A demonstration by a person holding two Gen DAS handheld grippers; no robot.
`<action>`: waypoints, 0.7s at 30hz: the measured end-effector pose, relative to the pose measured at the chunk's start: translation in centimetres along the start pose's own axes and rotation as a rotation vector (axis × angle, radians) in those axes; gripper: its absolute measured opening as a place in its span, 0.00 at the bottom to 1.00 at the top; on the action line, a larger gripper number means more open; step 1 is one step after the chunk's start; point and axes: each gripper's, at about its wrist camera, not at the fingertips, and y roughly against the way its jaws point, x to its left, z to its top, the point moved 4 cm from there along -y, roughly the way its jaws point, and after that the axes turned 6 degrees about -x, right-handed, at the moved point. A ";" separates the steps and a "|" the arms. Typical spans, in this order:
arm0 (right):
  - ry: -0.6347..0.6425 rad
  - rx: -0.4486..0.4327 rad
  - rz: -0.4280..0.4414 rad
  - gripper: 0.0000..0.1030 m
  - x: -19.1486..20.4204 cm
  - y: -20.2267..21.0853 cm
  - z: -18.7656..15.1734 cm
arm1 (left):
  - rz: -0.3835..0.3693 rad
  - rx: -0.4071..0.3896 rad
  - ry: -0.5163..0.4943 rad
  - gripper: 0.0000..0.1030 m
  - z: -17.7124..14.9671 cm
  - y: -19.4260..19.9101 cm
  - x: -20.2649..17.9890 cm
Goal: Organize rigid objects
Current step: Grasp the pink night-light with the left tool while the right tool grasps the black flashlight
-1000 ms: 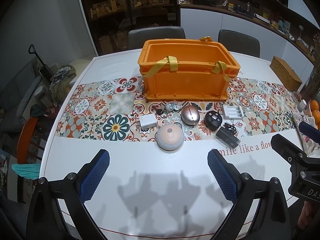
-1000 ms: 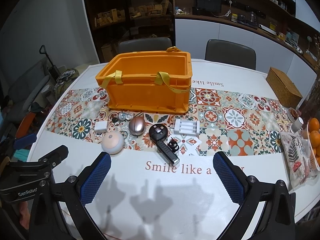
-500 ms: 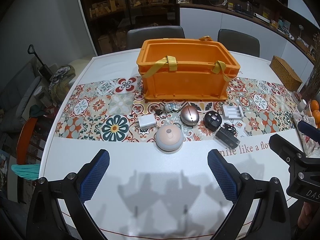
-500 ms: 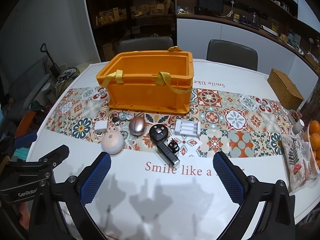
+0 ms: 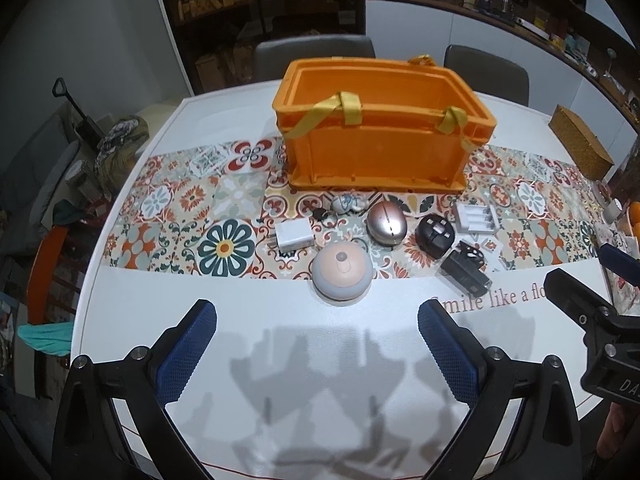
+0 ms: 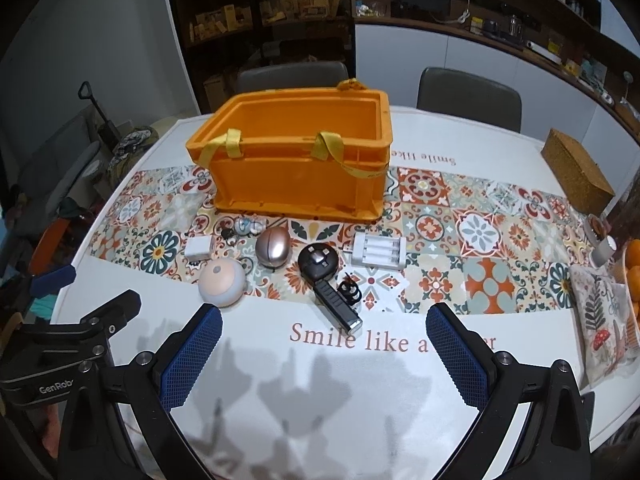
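An orange crate [image 5: 380, 136] with yellow straps stands on the patterned runner [image 5: 180, 216] in the middle of the white tabletop [image 5: 240, 340], and nothing shows inside it. In front of the crate a cluster of small things lies on the runner. A white charger [image 5: 294, 234] sits at the left end, with a small black piece [image 5: 320, 213] and a small white and blue figure [image 5: 348, 202] just behind it, close to the crate's front wall. A round peach-topped lamp [image 5: 342, 276] rests at the runner's near edge. To its right come a rose-coloured egg-shaped case [image 5: 387, 224], a round black plug adapter [image 5: 435, 234] and a black bar-shaped device [image 5: 464, 274] with a small black clip [image 6: 349, 290] beside it. A white battery holder [image 5: 476, 218] lies furthest right in the group.

Both tools hover above the bare near part of the tabletop, well short of the things. The left tool [image 5: 316, 346] has its blue-padded fingers spread wide with nothing between them. The right tool [image 6: 322, 350] is likewise wide apart and empty. A woven box [image 6: 576, 176] sits near the far right edge, well apart from the cluster.
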 end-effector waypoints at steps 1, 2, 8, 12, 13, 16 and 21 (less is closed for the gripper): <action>-0.003 0.009 0.001 1.00 -0.1 -0.4 0.1 | 0.000 0.008 0.001 1.00 0.0 -0.4 0.0; -0.008 0.018 0.003 1.00 -0.2 -0.8 0.2 | 0.000 0.021 0.000 1.00 0.1 -1.0 0.0; 0.010 0.071 0.012 0.99 -0.6 -3.8 0.5 | 0.009 0.052 0.003 1.00 0.4 -3.8 -0.3; 0.024 0.112 0.025 0.98 -0.7 -6.5 0.6 | 0.006 0.069 0.027 1.00 0.5 -5.7 -0.3; 0.022 0.126 0.027 0.97 -0.8 -7.2 0.5 | 0.001 0.077 0.034 1.00 0.5 -6.1 -0.4; 0.020 0.162 0.039 0.91 -1.2 -9.1 0.3 | -0.003 0.101 0.048 1.00 0.3 -7.6 -0.5; 0.014 0.215 0.060 0.86 -1.6 -11.8 -0.3 | 0.018 0.133 0.044 1.00 -0.2 -9.9 -0.8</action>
